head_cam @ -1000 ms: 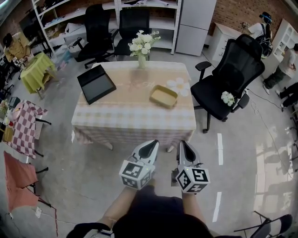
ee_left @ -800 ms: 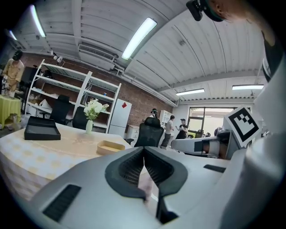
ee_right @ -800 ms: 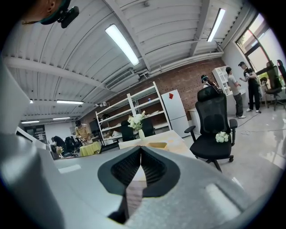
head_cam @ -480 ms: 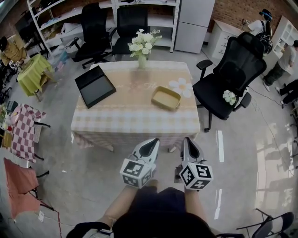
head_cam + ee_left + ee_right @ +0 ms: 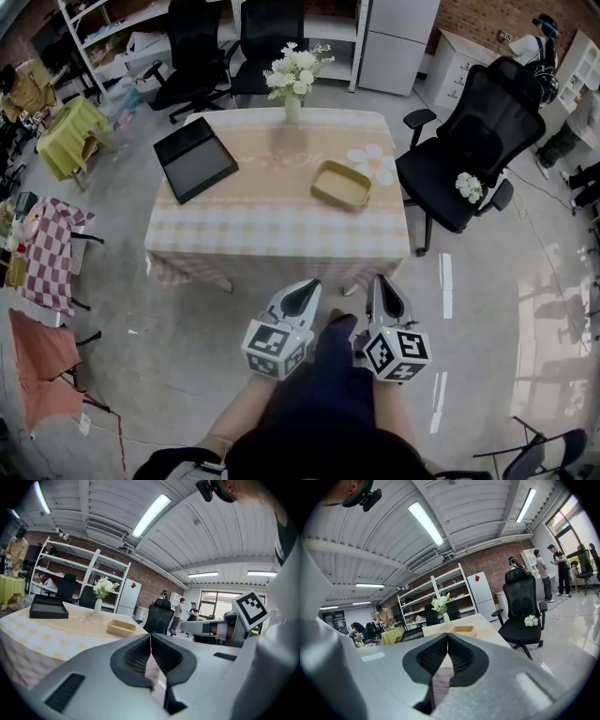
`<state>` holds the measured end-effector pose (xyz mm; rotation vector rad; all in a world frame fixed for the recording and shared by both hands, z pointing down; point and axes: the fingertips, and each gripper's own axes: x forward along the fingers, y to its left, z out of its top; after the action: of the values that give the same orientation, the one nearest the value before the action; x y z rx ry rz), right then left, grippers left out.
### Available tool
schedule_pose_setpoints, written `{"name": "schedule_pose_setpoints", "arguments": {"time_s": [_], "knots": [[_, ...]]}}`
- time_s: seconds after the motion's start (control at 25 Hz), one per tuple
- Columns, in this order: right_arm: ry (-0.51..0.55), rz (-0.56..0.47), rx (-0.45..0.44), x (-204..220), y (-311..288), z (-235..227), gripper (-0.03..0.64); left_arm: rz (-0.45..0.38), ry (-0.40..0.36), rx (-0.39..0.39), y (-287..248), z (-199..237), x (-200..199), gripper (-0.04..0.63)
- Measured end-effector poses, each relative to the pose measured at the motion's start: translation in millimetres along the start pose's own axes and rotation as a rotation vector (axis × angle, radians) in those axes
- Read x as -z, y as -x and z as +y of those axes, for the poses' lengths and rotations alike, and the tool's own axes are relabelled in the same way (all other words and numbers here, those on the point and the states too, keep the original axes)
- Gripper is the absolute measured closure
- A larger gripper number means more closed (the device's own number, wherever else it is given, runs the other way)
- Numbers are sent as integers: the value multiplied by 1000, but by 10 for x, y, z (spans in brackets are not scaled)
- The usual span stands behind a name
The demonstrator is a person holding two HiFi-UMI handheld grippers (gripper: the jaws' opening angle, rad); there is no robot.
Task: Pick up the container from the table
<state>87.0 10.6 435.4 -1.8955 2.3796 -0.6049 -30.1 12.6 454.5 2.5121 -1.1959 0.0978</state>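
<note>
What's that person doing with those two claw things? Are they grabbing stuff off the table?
Not yet. A person holds the left tool and the right tool, both shut and empty. They stand a little way back from the table, facing it. The yellow container they are meant to pick up sits there untouched, with a black tray and a vase of flowers.

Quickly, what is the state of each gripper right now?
Left gripper: closed, holding nothing.
Right gripper: closed, holding nothing.
</note>
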Motion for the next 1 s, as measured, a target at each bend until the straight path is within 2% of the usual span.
{"name": "schedule_pose_setpoints", "arguments": {"time_s": [0.48,1.0], "knots": [[11,1,-20,-73,-307,-37,612,-2,6,-26,-189,237,-80,584],[14,32,-41,-260,-1037,-208,612,2,27,-55,-761,649,-300,584]]}}
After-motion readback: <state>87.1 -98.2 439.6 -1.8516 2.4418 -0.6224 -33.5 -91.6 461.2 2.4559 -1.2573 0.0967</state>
